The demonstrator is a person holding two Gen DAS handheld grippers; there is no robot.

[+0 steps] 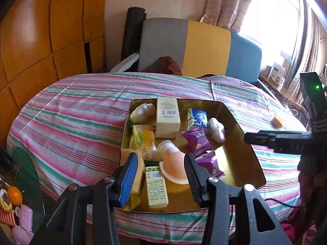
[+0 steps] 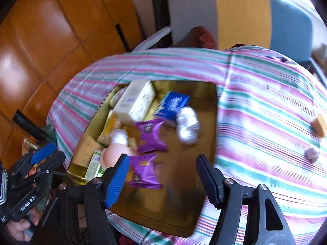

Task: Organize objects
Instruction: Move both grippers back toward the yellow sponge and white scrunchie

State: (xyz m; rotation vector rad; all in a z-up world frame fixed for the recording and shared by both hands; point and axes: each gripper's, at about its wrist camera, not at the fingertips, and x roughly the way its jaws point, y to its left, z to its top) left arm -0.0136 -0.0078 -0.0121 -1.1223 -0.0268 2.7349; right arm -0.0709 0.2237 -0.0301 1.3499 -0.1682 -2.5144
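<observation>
Both jaws stand released: left gripper point(image 1: 161, 175) hovers over the gold box point(image 1: 241, 122), right gripper point(image 2: 163, 177) too; the yellow sponge point(image 2: 319, 125) outside looks light and soft — pinch its flat sides.

Left cam: near, looks down fwd onto box point(image 1: 241, 126) at 12 o'clock. Right cam: higher, steeper, box point(image 2: 210, 94) at 11. Both share box, striped cloth point(image 1: 71, 112), chair point(image 1: 204, 47).

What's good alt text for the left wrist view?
The open left gripper hovers over a gold tray on a striped tablecloth, the tray holding a cream box, purple snack packets and a peach bottle. The right gripper reaches in from the right.
</observation>
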